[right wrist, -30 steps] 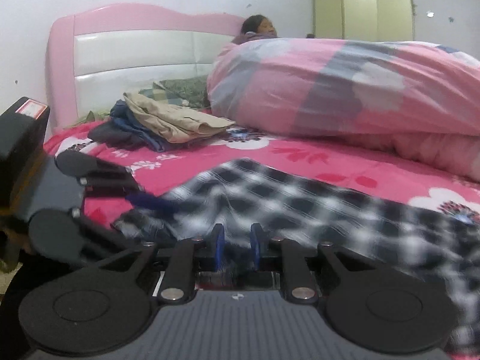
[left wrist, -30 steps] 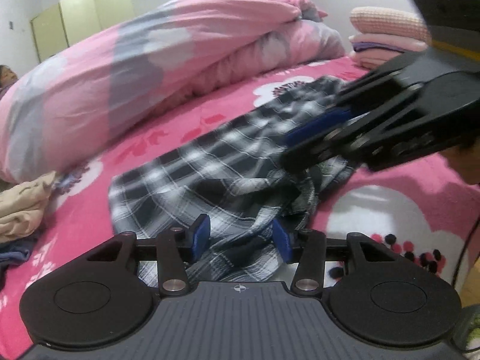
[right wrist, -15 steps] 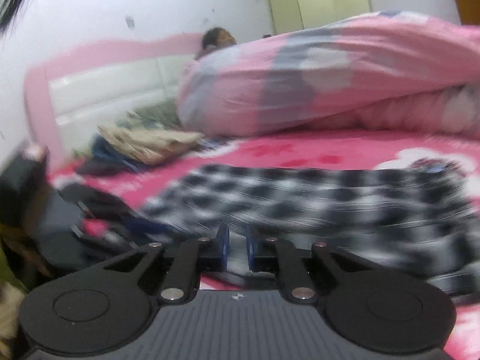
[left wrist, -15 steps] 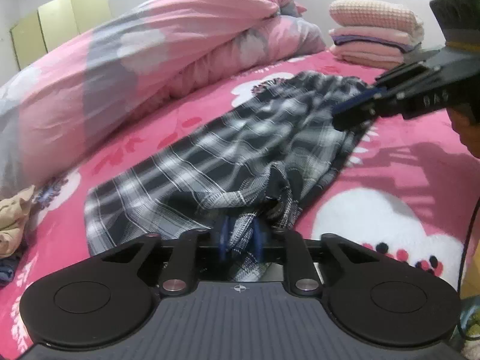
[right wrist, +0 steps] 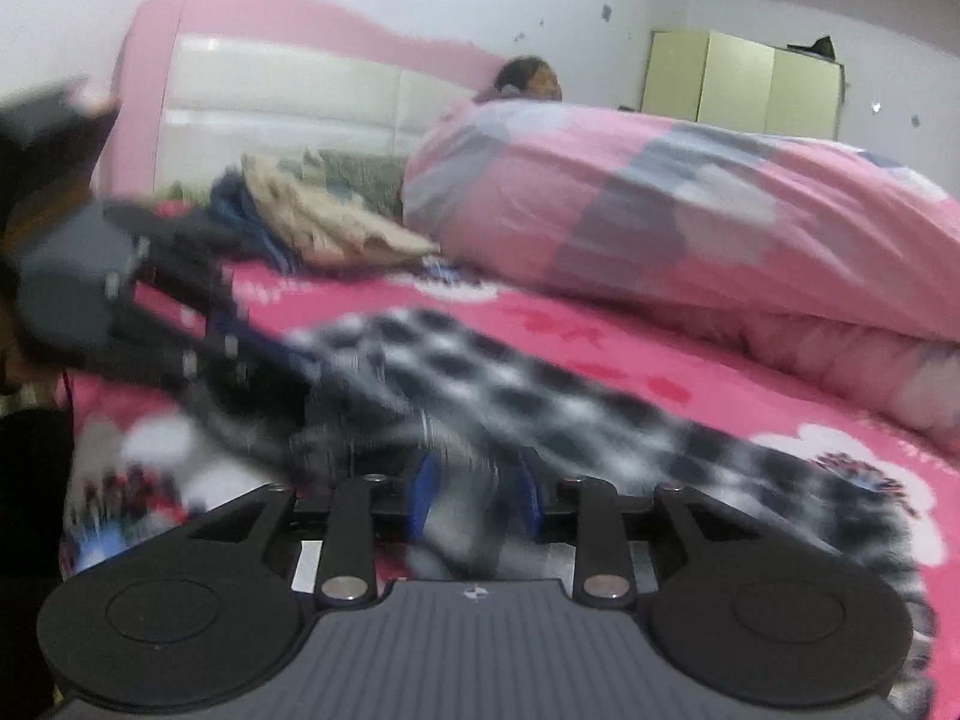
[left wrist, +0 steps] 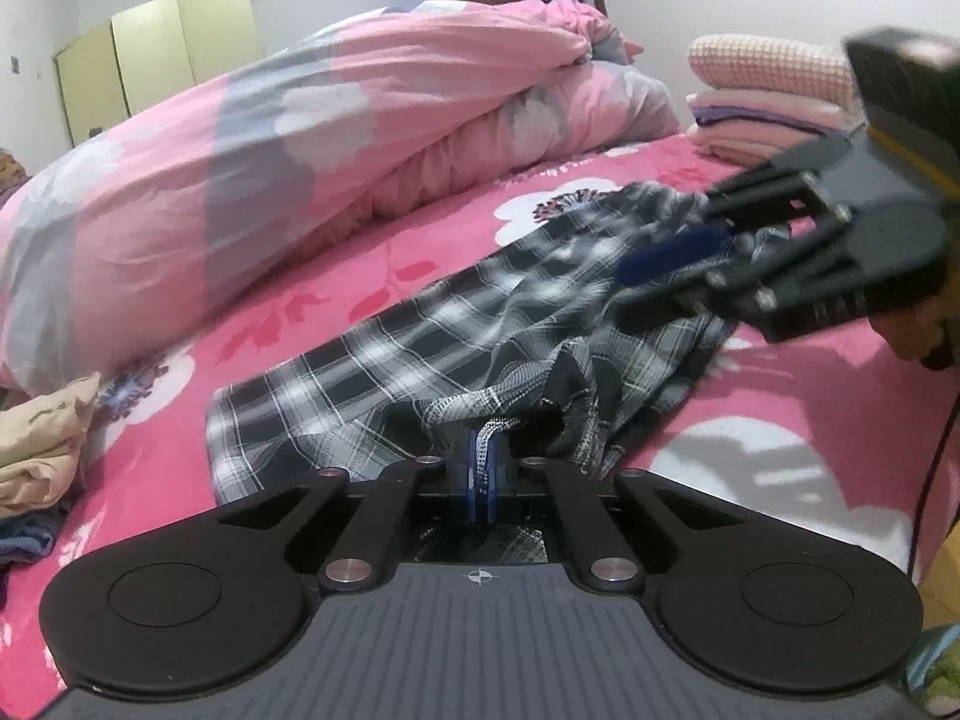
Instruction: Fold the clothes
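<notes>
One pink floral bed, rolled duvet, yellow wardrobe.

matte black left gripper, blue finger pads, silver pivot screws, ribbed grey housing

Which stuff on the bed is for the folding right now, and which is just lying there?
For the job:
plaid shirt
left tool, shut on the shirt's near edge
right tool, open, shirt cloth between its fingers

Just lying about:
pink quilt
folded towel stack
beige clothes pile
wardrobe
</notes>
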A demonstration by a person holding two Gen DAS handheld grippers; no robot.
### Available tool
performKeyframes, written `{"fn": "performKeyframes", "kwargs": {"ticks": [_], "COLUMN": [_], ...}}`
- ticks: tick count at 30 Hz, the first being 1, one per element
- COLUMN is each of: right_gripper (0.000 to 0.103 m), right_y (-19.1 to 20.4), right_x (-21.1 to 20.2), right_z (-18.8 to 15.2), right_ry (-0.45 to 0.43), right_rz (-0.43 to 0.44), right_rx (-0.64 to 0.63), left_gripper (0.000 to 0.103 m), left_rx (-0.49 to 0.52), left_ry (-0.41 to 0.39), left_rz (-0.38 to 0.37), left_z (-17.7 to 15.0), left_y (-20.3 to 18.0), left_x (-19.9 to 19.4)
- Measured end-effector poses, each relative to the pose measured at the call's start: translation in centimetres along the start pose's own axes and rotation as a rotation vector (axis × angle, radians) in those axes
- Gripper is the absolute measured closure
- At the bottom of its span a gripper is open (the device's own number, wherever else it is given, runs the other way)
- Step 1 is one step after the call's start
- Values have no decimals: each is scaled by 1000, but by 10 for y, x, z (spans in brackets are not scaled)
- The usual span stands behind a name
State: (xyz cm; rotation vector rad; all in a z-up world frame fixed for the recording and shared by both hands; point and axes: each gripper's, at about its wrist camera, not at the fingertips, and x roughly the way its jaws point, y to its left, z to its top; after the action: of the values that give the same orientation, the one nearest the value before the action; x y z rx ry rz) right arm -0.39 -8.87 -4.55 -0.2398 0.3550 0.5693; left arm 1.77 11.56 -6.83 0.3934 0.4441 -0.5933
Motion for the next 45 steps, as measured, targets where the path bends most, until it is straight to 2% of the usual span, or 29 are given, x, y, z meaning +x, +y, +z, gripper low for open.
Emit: {"fn": "performKeyframes", "kwargs": {"ticks": [5,9,11,12,16,20,23,28,31,34,37,39,41,45], "right_gripper": [70,73,92,92,94,94,94,94,94,94,93,93,92,92], "right_y": [-1,19,26,28,29,23,4,-2,-10,-22,-22,-16,-10,-16], "right_x": [7,14,25,25,10,54,74,51,66,92,80,63,58,86], "right_z": [14,13,11,10,4,4,-3,-25,-33,-50,-74,-87,-89,-86], "right_ry": [-45,-45,2,6,-28,3,20,15,28,0,-57,-77,-85,-114], "right_rz": [116,127,126,126,167,113,127,170,207,240,282,300,290,298], "right_rx": [70,39,50,62,215,377,611,780,952,1226,1420,1500,1525,1578], "left_gripper": [102,102,102,102,102,103,103,103,103,103,103,103,103,103], "left_rx": [-37,-70,-89,-102,-173,-183,-194,-216,-217,-216,-233,-244,-233,-210], "left_ry": [-28,-64,-75,-86,-139,-152,-157,-183,-172,-164,-181,-186,-170,-114], "left_rz": [6,-3,-6,-6,-38,-61,-64,-93,-107,-104,-108,-118,-128,-134], "left_z": [2,1,0,0,-1,-2,-6,-10,-13,-16,-17,-18,-19,-22], "left_y": [4,7,10,11,15,11,13,19,16,14,19,21,18,14], "left_x": [-1,-4,-5,-6,-12,-14,-15,-20,-20,-19,-23,-25,-23,-16]}}
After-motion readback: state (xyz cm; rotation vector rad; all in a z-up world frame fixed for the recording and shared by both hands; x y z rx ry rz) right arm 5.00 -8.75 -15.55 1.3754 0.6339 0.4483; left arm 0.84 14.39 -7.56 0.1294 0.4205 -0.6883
